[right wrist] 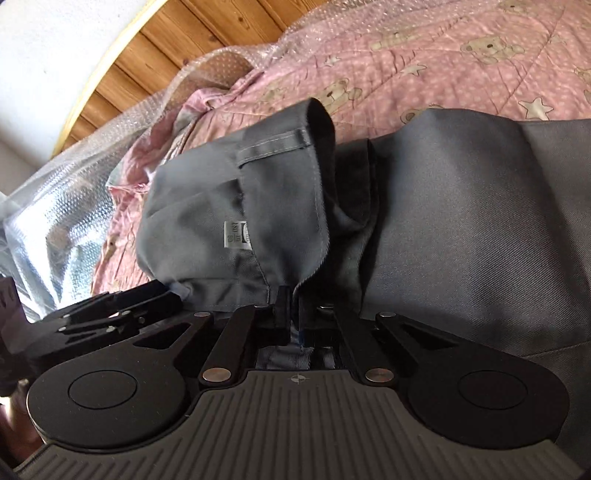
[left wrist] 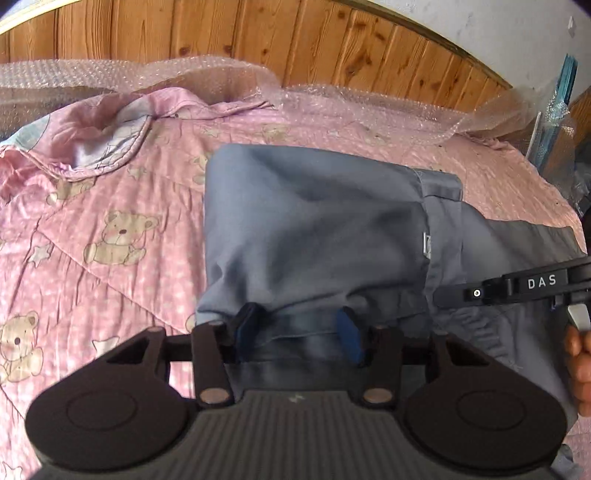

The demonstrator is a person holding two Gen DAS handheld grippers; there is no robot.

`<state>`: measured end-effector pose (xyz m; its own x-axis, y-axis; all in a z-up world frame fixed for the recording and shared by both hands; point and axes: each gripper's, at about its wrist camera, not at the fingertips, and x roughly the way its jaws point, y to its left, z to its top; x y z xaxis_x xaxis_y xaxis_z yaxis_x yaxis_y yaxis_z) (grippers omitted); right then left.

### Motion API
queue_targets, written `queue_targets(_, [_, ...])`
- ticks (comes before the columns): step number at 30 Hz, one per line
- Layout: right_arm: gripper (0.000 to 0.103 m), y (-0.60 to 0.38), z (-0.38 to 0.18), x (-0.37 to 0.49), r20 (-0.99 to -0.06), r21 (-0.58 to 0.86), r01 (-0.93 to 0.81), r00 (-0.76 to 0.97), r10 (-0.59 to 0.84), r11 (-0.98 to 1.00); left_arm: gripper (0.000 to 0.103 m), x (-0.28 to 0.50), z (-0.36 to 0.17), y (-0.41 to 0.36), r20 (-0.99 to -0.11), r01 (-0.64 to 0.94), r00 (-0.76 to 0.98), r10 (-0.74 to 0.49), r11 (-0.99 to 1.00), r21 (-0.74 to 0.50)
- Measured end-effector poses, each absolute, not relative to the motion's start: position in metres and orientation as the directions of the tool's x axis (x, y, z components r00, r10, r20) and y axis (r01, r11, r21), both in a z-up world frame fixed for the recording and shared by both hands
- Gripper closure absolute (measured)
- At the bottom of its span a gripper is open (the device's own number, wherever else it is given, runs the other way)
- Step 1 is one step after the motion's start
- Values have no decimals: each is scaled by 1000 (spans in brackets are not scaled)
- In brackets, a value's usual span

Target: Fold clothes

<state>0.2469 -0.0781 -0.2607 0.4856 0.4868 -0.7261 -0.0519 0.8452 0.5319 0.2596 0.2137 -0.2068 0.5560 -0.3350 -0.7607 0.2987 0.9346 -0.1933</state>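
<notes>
Trousers (left wrist: 314,229) on quilt (left wrist: 110,221); right hand-held gripper (right wrist: 291,314) pinching fabric, left hand-held gripper (left wrist: 299,328) agape.

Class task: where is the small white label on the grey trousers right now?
In both wrist views the white label sits inside the folded-over waistband of the grey trousers, below a belt loop.

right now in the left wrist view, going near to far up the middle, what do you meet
left gripper, jaws open with the fabric's near edge between them → grey trousers → pink teddy-bear quilt → bubble wrap → wooden wall panelling
</notes>
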Motion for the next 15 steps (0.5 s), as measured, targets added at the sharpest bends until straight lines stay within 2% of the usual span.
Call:
queue_targets(3, [101, -71, -253, 250, -750, 487, -85, 468, 467, 869, 59, 265, -184, 226, -739, 312, 541, -402, 912, -267])
queue_targets(7, [100, -68, -227, 255, -749, 442, -131, 490, 446, 887, 57, 286, -162, 226, -683, 340, 605, -410, 908, -244])
queue_targets(9, [100, -63, -227, 260, -770, 397, -151, 482, 418, 905, 57, 312, -181, 221, -726, 308, 585, -361, 927, -213])
queue_targets(10, [100, -59, -231, 263, -787, 371, -159, 470, 400, 915, 48, 323, -195, 218, -760, 289, 563, -326, 939, -190])
queue_targets(11, [98, -57, -240, 265, -801, 361, -157, 454, 391, 920, 45, 330, -211, 217, -794, 263, 529, -299, 947, -182])
queue_targets(12, [100, -58, -242, 264, -794, 364, -153, 465, 392, 919, 39, 327, -215, 216, -783, 275, 546, -297, 947, -168])
queue_targets(14, [98, -60, -242, 261, -787, 374, -132, 477, 390, 918, 40, 318, -206, 216, -779, 287, 555, -293, 946, -152])
queue_targets(15, [95, -60, -241, 260, -789, 377, -121, 477, 387, 918, 46, 311, -197, 220, -772, 282, 558, -305, 944, -170])
